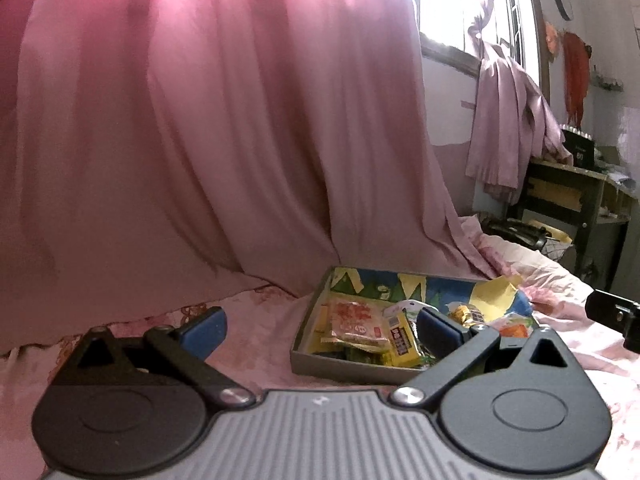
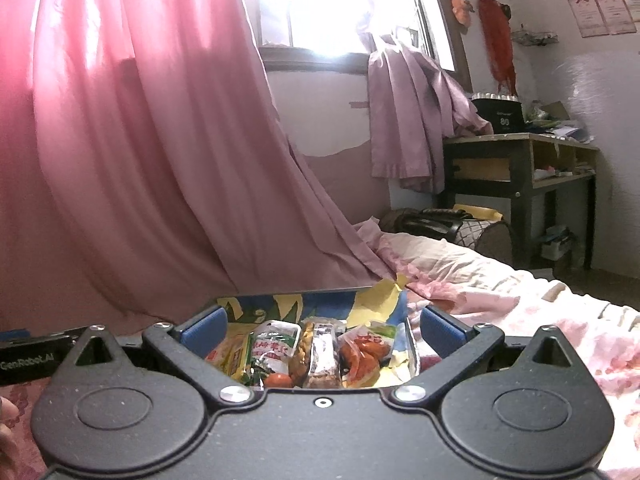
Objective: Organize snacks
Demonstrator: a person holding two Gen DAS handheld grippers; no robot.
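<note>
A shallow cardboard box (image 1: 316,364) with a colourful cartoon lining lies on the pink bedspread and holds several snack packets (image 1: 356,326). In the left wrist view it sits right of centre; my left gripper (image 1: 320,330) is open, its right finger over the box's near side, nothing between the pads. In the right wrist view the box (image 2: 280,300) lies straight ahead, with packets (image 2: 324,354) in red, green and yellow. My right gripper (image 2: 322,326) hangs open just above the box, holding nothing. The right gripper's body (image 1: 616,316) shows at the left view's right edge.
A pink curtain (image 1: 200,140) hangs close behind the box and drapes onto the bed (image 2: 520,312). A dark wooden desk (image 2: 520,168) with clutter stands at the back right, with bags (image 2: 440,220) on the floor beside it. A bright window (image 2: 328,8) is behind.
</note>
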